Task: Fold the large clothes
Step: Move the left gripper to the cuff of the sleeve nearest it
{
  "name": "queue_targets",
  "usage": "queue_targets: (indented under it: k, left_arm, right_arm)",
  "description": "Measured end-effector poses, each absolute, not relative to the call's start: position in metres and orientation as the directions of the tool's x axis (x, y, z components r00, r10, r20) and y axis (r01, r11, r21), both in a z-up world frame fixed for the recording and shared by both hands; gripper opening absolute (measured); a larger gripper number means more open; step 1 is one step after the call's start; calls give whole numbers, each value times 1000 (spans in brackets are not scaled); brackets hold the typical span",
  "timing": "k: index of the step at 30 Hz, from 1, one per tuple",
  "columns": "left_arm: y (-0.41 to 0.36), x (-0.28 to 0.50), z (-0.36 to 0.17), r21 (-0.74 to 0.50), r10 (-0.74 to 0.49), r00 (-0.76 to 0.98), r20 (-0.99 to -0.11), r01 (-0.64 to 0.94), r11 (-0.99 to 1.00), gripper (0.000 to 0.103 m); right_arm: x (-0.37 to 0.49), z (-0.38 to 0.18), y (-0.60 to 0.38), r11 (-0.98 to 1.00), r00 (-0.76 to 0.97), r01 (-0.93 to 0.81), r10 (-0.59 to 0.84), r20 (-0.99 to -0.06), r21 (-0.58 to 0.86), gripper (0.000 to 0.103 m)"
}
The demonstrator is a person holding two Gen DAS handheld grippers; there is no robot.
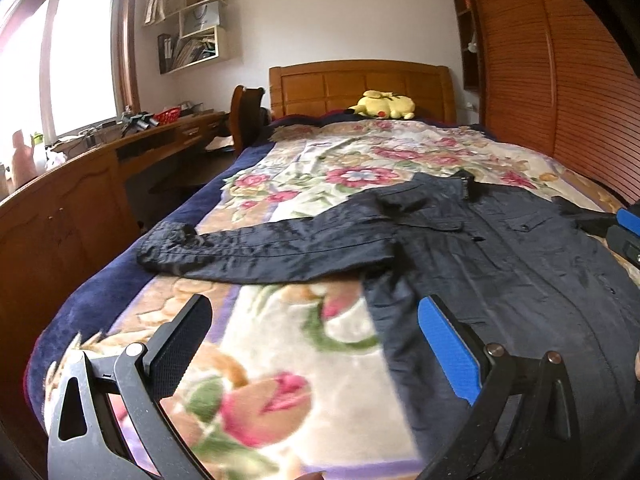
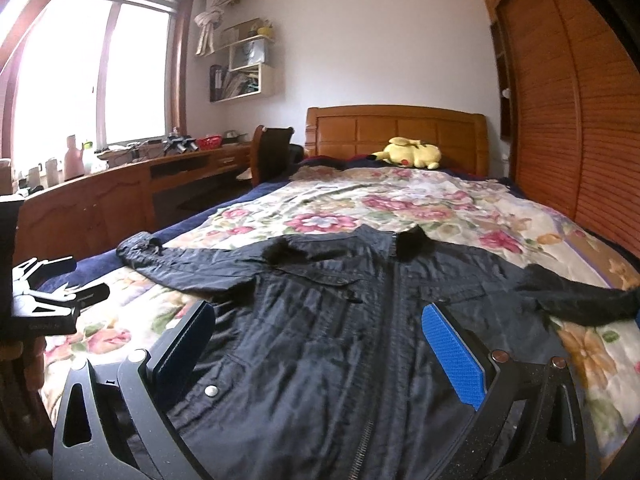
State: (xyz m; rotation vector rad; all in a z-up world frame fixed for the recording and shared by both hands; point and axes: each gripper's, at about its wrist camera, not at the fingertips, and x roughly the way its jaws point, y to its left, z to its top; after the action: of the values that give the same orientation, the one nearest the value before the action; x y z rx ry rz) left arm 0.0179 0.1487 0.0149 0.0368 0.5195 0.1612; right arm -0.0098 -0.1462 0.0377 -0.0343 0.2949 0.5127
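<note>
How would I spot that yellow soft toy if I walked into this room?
Find the wooden bed against the far wall, covered by a floral blanket. Look to its head end, just below the headboard. The plush toy lies there, the only bright yellow thing on the bed, well apart from the dark jacket spread nearer the foot.

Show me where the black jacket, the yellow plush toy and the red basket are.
black jacket (image 2: pixel 320 320), right wrist view, on its chest left of the zipper.
yellow plush toy (image 2: pixel 412 153), right wrist view, on its body.
red basket (image 2: pixel 209 142), right wrist view, on its side wall.
</note>
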Motion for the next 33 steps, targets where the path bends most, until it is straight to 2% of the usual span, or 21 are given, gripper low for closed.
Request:
queue_targets:
  k: [19, 25, 33]
  left_arm:
    - [256, 46, -9, 60, 199, 801, -565, -201, 978, 103]
    - [289, 68, -22, 48, 199, 769, -607, -214, 976, 96]
    - [344, 106, -36, 56, 248, 714, -655, -281, 958, 89]
  right_arm:
    - [15, 60, -81, 817, 772, -575, 554, -312, 28, 103]
    - [29, 46, -66, 803, 754, -595, 565, -334, 15, 103]
    - [61, 24, -59, 793, 715, -608, 563, -415, 27, 103]
